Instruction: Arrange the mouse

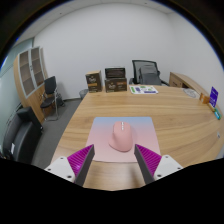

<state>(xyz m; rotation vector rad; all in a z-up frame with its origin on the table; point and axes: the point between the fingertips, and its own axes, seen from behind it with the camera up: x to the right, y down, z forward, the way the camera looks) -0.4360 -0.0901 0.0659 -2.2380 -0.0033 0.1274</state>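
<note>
A pink mouse (121, 135) lies on a pale pink mouse mat (100, 131) on a wooden table (170, 115). My gripper (113, 158) is open and empty, its two purple-padded fingers (80, 157) wide apart. The mouse sits just ahead of the fingertips, centred between them, with bare table between it and the fingers. The fingers touch nothing.
A papers stack (143, 90) lies at the table's far side, and a purple item (213, 96) at its far right. Office chairs (149, 71) stand behind the table; another chair (47, 95) and a black chair (20, 135) stand to the left. Shelves (115, 79) line the back wall.
</note>
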